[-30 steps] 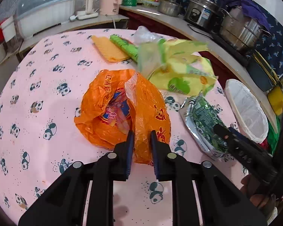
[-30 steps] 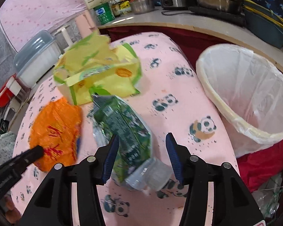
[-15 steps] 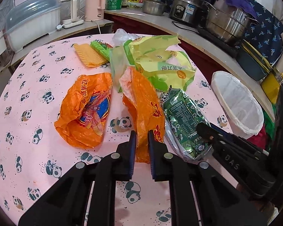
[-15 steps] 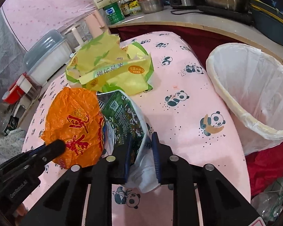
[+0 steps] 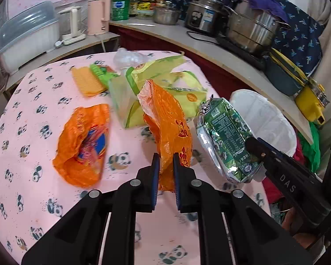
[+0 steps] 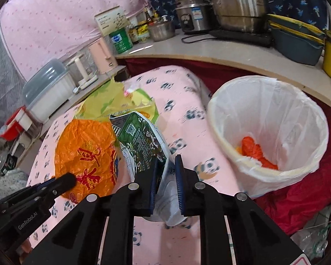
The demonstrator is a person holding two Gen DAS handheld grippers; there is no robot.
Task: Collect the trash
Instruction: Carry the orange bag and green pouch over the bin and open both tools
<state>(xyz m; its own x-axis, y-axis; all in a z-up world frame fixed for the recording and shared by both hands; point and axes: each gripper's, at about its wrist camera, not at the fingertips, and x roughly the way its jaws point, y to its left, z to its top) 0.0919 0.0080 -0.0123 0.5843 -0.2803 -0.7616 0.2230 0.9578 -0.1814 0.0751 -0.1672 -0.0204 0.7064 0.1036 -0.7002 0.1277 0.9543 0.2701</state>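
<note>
right gripper [image 6: 166, 184] just clamped green packet [image 6: 143, 143], lifted; left gripper [image 5: 164, 178] pinching orange bag [image 5: 167, 130]; bin [image 6: 298, 172] at 2 o'clock next.

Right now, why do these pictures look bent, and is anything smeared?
Left wrist view: fisheye lens bows the counter; the orange bag on the table is motion-smeared. Right wrist view: same curving, dark corners; the yellow-green wrapper looks blurred, the bin fairly sharp.
</note>
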